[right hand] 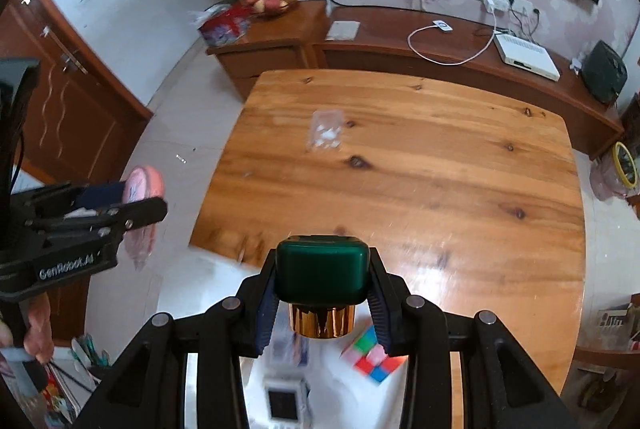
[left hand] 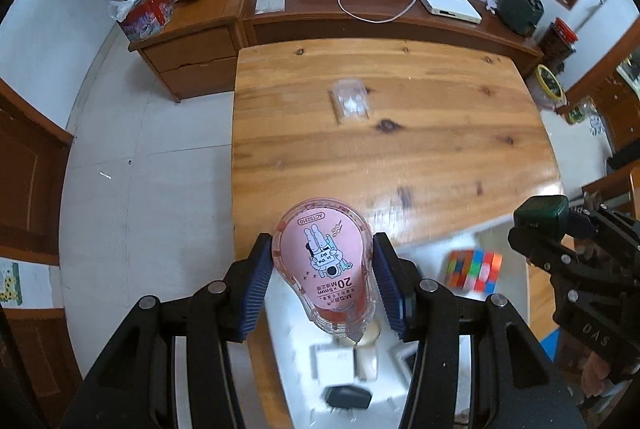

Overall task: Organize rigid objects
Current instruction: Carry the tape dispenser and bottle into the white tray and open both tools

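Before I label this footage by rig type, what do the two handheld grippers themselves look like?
Both are matte black, angular linkage frames with round silver pivot pins and ribbed dark blue finger pads. The left gripper carries white "GenRobot.AI" lettering on its side, seen from the right wrist view. The right gripper shows embossed letters reading roughly "DAS" on its black body. Dark cables run behind the left one.

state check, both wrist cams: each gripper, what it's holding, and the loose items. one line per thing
Left gripper: shut on the tape.
Pink correction tape dispenser: clamped, lifted off the table.
Right gripper: shut on the bottle cap.
Green-capped, gold-collared bottle: held, lifted.
Clear plastic box: resting on the wooden table.
Multicoloured puzzle cube: loose on the white surface.
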Demonstrator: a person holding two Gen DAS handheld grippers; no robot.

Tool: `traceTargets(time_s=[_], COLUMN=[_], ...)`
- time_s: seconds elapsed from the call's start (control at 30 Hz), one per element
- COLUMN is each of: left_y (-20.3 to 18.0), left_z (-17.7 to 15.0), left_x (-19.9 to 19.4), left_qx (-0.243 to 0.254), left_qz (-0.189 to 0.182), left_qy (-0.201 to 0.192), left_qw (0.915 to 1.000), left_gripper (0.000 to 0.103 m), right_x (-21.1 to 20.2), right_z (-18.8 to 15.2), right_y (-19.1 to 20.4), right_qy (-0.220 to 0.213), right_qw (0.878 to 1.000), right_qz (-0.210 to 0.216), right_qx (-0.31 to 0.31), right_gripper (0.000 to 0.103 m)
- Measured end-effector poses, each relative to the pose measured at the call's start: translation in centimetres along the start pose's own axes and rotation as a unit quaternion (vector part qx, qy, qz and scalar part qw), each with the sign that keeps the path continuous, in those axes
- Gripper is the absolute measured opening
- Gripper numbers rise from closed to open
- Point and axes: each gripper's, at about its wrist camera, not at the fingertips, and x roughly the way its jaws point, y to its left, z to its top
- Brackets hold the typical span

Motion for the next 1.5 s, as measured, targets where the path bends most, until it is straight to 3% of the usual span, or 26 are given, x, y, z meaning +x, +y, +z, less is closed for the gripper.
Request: traceTargets(time_s=[0.23,0.37,0.63,1.03,1.17,1.37,1.5], left_y=[-0.6,-0.9,-1.8,-1.8,-1.9,-2.5,-3.3], left_z=[-4.8,-7.2,-8.7,-9.1,-9.3,-9.5,-9.6], left_x=[1.9,3.9,7.1,11.6,12.3,11.6,10.0], left_qx=[0.031,0.035,0.051,0.063,0.063,0.066,0.078], left_qz=[0.014,0.011,0.037,0.072,0.064,0.049,0.066], left_qy=[0.021,0.038,0.042,0.067,0.077,0.081,0.066], left_qw=[0.9992,0.9986,0.9971,0.9931,0.9930,0.9933,0.9925], left_gripper=[0.053,0.053,0.053,0.054,0.054,0.080,0.085], right_x=[0.3,2.6,6.6,8.6,8.4,7.0,5.7], right_z=[-6.6,-10.6,-16.7,-19.4,-19.5,-19.0,-17.6], right_y=[2.5,2.3,0.8,-0.2,-0.5,0.0,0.0], right_qy=[0.027,0.068,0.149,0.188,0.179,0.151,0.136], right_qw=[0.999,0.997,0.985,0.977,0.978,0.983,0.986], right_qz=[-0.018,-0.039,-0.084,-0.079,-0.075,-0.079,-0.075], right_qx=[-0.020,-0.007,0.029,0.066,0.073,0.064,0.058], right_gripper=[0.040,0.040,0.040,0.041,0.056,0.063,0.063])
